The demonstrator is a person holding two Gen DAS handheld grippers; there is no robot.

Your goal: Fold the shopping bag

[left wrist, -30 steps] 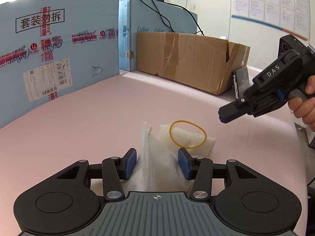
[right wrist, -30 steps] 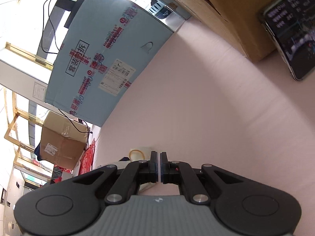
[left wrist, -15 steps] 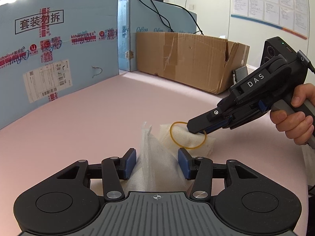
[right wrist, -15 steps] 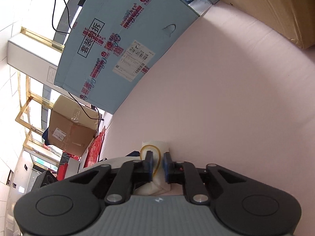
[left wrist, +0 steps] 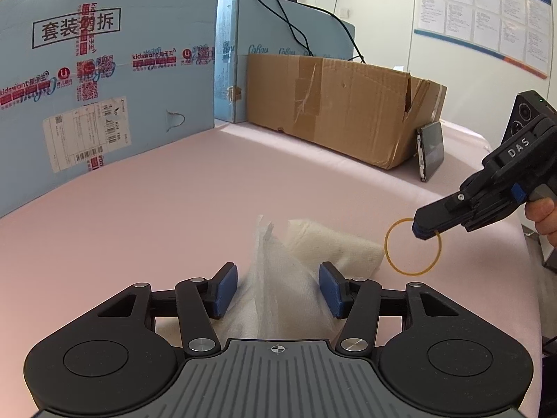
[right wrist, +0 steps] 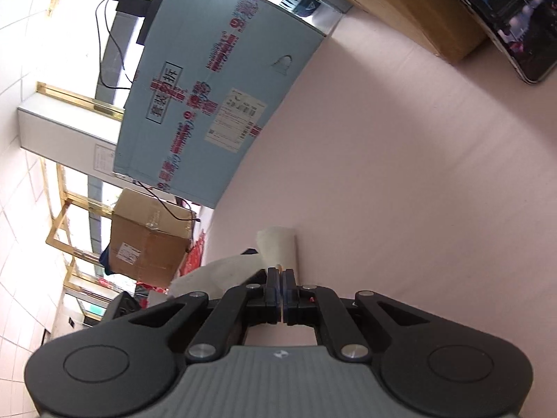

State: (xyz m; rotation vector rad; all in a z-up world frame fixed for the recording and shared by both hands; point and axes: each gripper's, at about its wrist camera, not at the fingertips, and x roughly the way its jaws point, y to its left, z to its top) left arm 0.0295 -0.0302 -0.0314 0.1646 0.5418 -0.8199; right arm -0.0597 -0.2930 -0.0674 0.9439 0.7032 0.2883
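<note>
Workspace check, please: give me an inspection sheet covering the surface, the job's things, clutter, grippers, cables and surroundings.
Surface: pink tabletop, bare around the work.
Job's things: folded translucent shopping bag lying on the tabletop; yellow rubber band hanging beside the bag.
Clutter: brown cardboard box; phone leaning against it; blue cartons.
Grippers: left gripper jaws opening, bag between them, pads clear of it; right gripper shut on the rubber band's rim, held by a hand.
Cables: black cables over the blue cartons.
Surroundings: wall notice board; another cardboard box beyond the table.
</note>
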